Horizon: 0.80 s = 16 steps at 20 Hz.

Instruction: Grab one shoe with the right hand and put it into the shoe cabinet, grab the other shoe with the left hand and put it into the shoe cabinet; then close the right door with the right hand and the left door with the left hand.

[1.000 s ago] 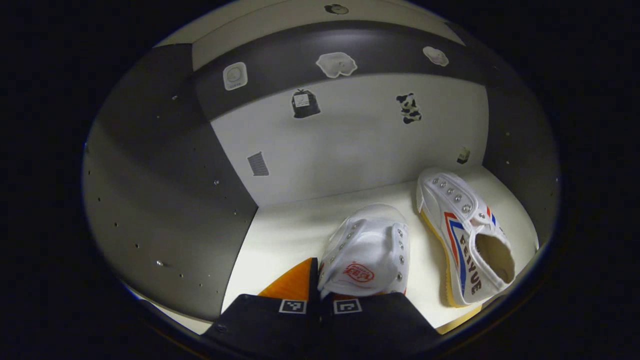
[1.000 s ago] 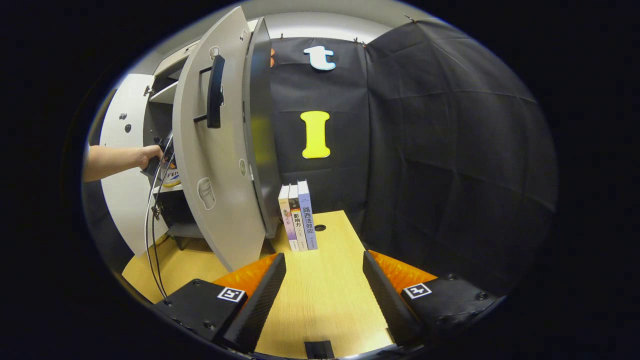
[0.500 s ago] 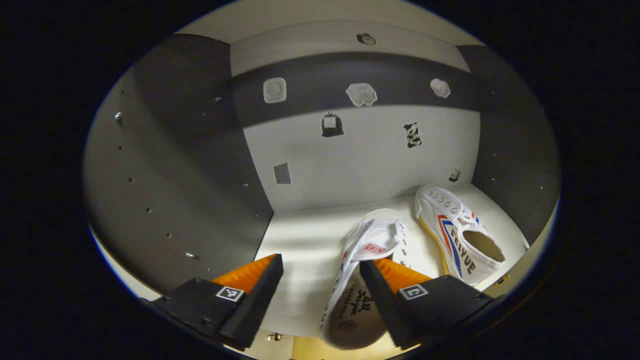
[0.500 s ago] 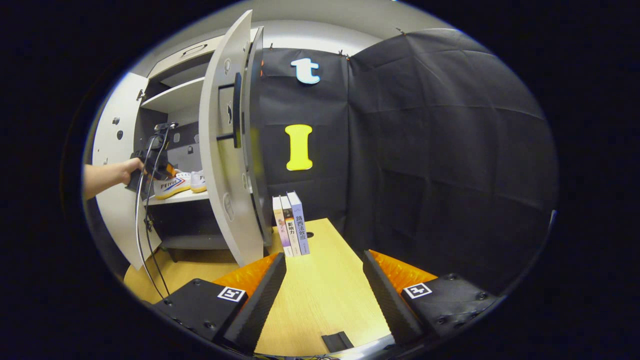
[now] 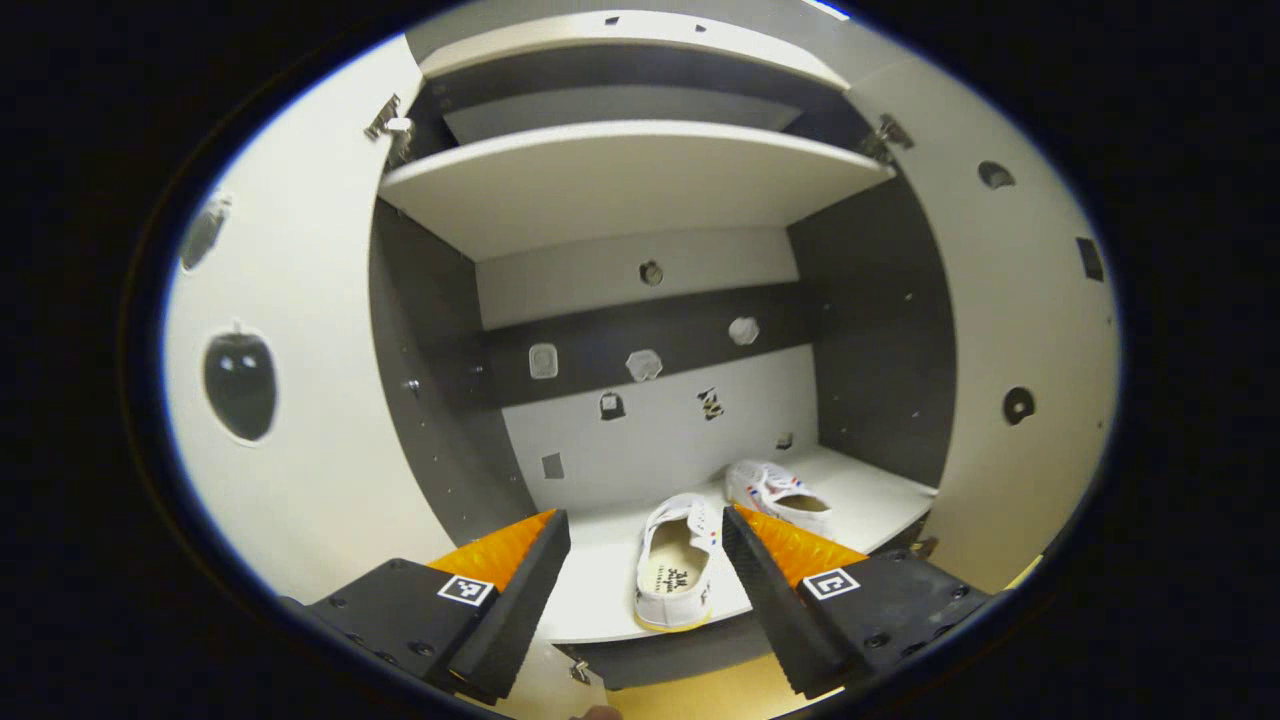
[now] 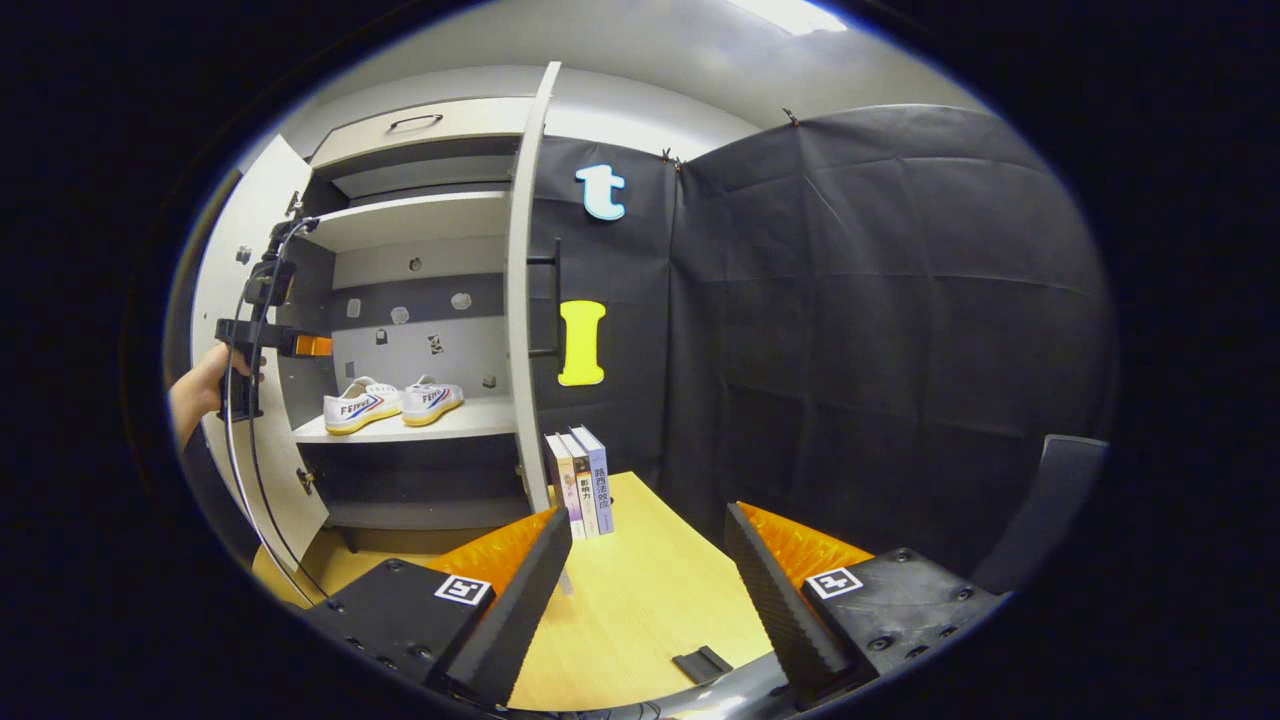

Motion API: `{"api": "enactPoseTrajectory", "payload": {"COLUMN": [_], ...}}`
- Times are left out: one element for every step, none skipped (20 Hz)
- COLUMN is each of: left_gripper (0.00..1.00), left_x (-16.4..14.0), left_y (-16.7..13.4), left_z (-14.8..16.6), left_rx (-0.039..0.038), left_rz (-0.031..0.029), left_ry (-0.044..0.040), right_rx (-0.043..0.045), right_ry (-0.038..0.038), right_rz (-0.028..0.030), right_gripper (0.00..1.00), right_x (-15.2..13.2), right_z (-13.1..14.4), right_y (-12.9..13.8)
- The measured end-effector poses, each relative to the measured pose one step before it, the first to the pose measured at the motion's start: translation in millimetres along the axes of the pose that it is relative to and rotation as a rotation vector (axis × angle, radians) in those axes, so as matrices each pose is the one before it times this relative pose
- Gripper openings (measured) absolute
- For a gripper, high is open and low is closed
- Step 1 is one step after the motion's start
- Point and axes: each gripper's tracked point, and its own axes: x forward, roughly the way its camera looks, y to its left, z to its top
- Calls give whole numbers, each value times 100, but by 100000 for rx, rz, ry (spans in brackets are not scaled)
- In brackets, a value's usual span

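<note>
Both shoes (image 5: 680, 560) (image 5: 778, 490) sit side by side on the cabinet shelf (image 5: 870, 500) — placing looks done, so the doors come next. The left gripper (image 5: 645, 590) is spread and empty in front of the shelf; the right gripper (image 6: 648, 590) is spread too, over the table (image 6: 640, 600). The right door (image 6: 522, 310) stands open. Side lettering on a shoe probably reads "FEIYUE" — too small to be sure.

- A black cloth wall (image 6: 880, 300) hangs in folds ahead of the right jaws and to their right.
- A pale wooden worktop (image 6: 640, 600) lies below these jaws.
- Three books (image 6: 580, 480) stand upright on it, ahead.
- A bright ceiling light (image 6: 790, 15) shines above.
</note>
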Motion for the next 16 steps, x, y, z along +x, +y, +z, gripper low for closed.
{"api": "enactPoseTrajectory", "payload": {"left_gripper": [96,100,96,96,96,96,96,96,96,96,97,97,97,97,97,97], "left_x": [-1951,-1826,-1925,-1844,-1752,-1552,-1435,-1310,-1379,-1128,-1194,-458,-1036,-817,-880,-786], "left_y": [-523,-442,-211,-2,-62,65,101,130,-2,-120,-196,-286,-34,-83,-177,-227], "left_z": [538,295,143,-166,-274,-444,-675,-891,-1039,-1153,-1320,-1208,-1210,-1015,-943,-965], "left_rx": [-1433,-1477,-1866,-2445,-2564,-1922,-1197,-606,-149,141,-326,165,-824,-1456,-1543,-1419], "left_rz": [-2427,-2050,-1040,-6,-386,317,809,1384,1404,1745,2006,1758,2259,2273,2455,2605], "left_ry": [-2438,-1705,-1334,-809,-619,96,705,1289,1501,723,1335,1010,1052,663,933,1348], "right_rx": [-160,119,333,249,338,206,364,794,914,804,808,812,969,1051,1024,924], "right_ry": [-656,-287,-783,-1016,-888,-1112,-1361,-958,-1005,-1264,-1161,-1029,-794,-567,-134,356], "right_rz": [189,674,1207,594,540,500,664,901,1136,1329,1293,1305,1288,1611,1531,1005], "right_gripper": [98,98,98,98,94,99,99,99,99,99,99,99,99,99,99,99], "right_x": [-66,52,266,446,599,584,761,740,899,894,1176,1210,1328,1333,1486,1350], "right_z": [544,501,652,805,721,705,841,748,632,649,569,495,425,367,269,258], "right_y": [344,416,499,210,43,17,-99,-41,-134,-131,-284,-336,-431,-340,-480,-512]}}
